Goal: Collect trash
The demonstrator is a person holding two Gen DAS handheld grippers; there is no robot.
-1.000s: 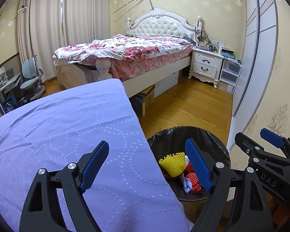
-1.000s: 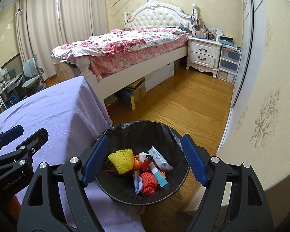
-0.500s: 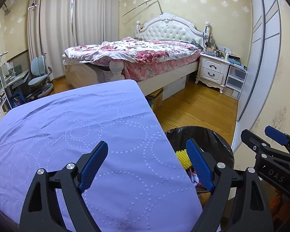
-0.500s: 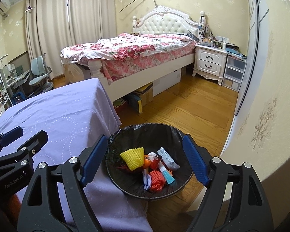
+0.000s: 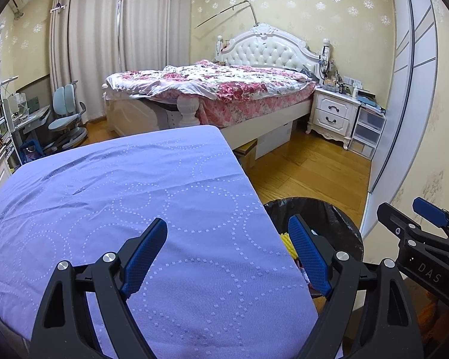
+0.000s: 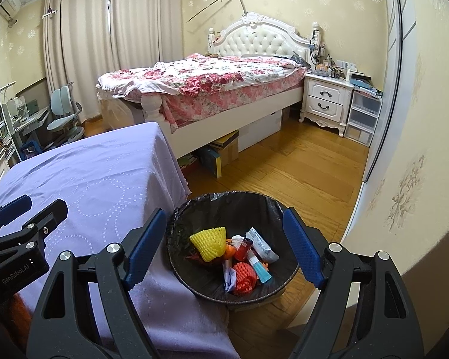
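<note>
A black-lined trash bin (image 6: pixel 194 221) stands on the floor by the right edge of a table with a purple cloth (image 5: pixel 119 197). In it lie a yellow foam net (image 6: pixel 209 240), an orange foam net (image 6: pixel 245 278), a small red bottle (image 6: pixel 244 246), a blue tube (image 6: pixel 259 267) and a white wrapper (image 6: pixel 262 246). My right gripper (image 6: pixel 226 249) is open and empty above the bin. My left gripper (image 5: pixel 230 257) is open and empty over the cloth's right edge; the bin's rim (image 5: pixel 338 218) shows past it. The right gripper also shows at that view's right edge (image 5: pixel 428 218).
A bed with a floral cover (image 6: pixel 212 80) stands beyond the table, boxes (image 6: pixel 221 152) under it. A white nightstand (image 6: pixel 326 101) and plastic drawers (image 6: pixel 363 116) line the far right wall. A desk chair (image 5: pixel 66 116) and shelves stand far left. Wood floor (image 6: pixel 299 167) lies between.
Both grippers have pulled back and tilted up, so more of the room and less of the bin shows. In the left view the bin has slid lower right. Both stay open.
</note>
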